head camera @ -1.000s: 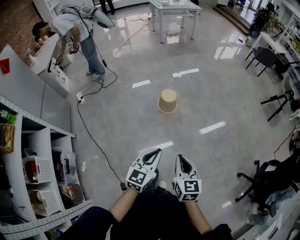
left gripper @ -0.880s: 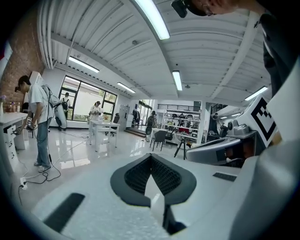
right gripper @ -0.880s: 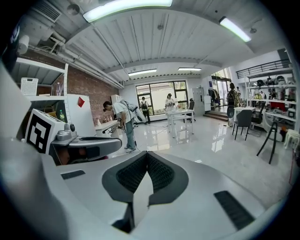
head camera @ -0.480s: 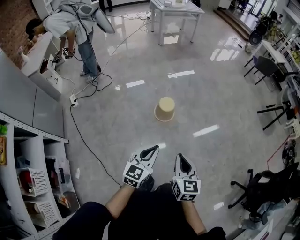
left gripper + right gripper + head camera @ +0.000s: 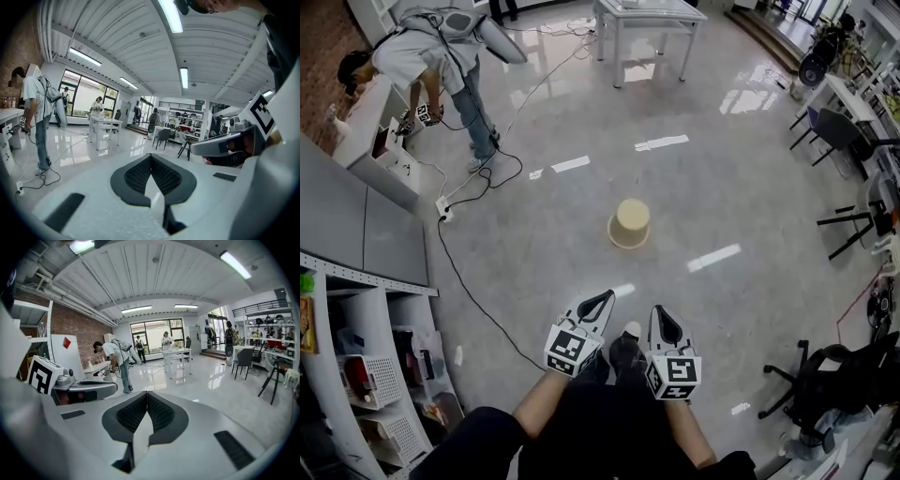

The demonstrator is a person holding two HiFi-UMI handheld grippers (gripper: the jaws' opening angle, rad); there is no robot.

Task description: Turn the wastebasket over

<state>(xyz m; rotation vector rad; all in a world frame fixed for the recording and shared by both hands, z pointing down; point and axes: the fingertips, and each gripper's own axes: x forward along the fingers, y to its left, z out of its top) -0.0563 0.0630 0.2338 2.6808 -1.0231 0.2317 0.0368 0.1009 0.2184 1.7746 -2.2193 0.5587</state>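
The beige wastebasket (image 5: 630, 223) stands on the glossy floor (image 5: 741, 178) with its wider rim down, well apart from us. We hold the left tool (image 5: 600, 300) and the right tool (image 5: 664, 317) side by side, both pointing toward it, each with its jaws pressed together on nothing. A black cable (image 5: 473, 295) snakes across the floor at our left, near the shelves (image 5: 366, 309).

left tool (image 5: 151, 155): jaws together, empty | person (image 5: 37, 108) stooping at left | white table (image 5: 105, 123) ahead on glossy floor (image 5: 79, 150)
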